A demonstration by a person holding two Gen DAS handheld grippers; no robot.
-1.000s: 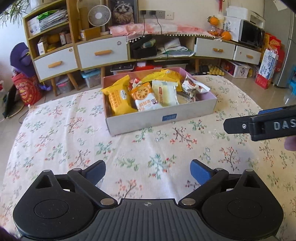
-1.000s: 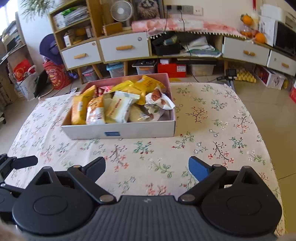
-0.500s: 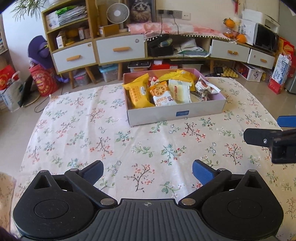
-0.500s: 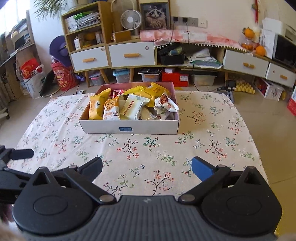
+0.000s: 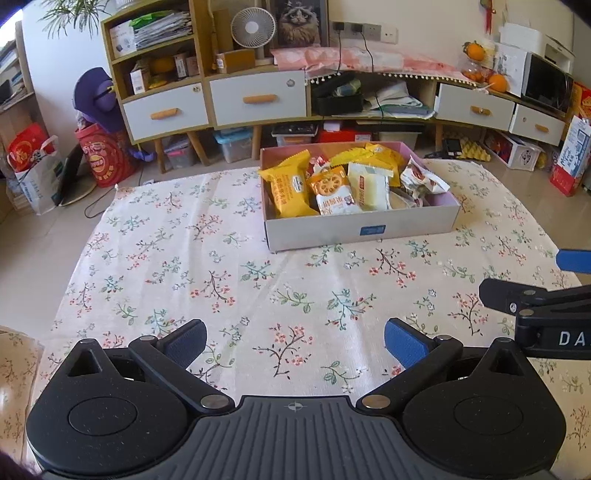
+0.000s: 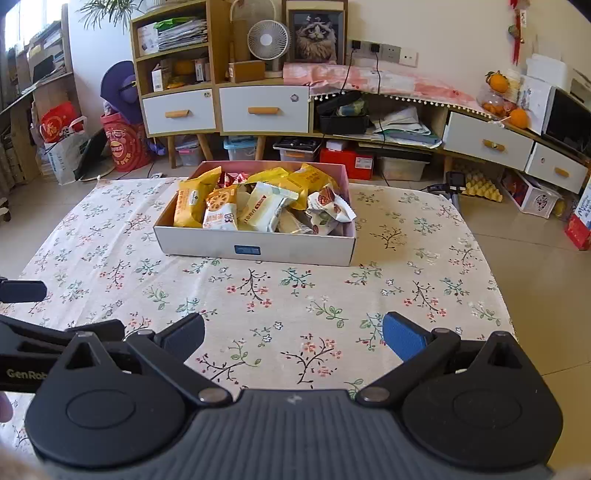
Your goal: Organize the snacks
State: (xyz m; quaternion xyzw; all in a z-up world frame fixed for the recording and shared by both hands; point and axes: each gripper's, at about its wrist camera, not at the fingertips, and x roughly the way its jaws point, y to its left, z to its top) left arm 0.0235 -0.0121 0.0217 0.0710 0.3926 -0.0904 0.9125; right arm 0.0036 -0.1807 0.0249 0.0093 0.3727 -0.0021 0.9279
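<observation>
A shallow white box (image 5: 362,230) (image 6: 255,249) with a pink inside stands on the floral tablecloth (image 5: 229,280) (image 6: 295,295), filled with several snack packets: a yellow packet (image 5: 286,186) (image 6: 192,199), an orange biscuit packet (image 5: 330,190) (image 6: 221,208), a white packet (image 5: 369,186) (image 6: 267,206). My left gripper (image 5: 295,341) hangs open and empty over the near cloth, well short of the box. My right gripper (image 6: 293,336) is open and empty too, likewise near the front edge. Its fingers (image 5: 517,299) reach in from the right in the left wrist view.
Behind the table stand wooden cabinets with white drawers (image 5: 258,98) (image 6: 264,109), a small fan (image 6: 267,38) and a framed cat picture (image 6: 316,31). Bags (image 5: 33,170) and storage boxes sit on the floor. The table's right edge (image 6: 498,280) drops to tiled floor.
Both grippers have drawn back and risen from the box, which now looks smaller and farther. The left view has swung so the box sits further right. The right jaws widened slightly.
</observation>
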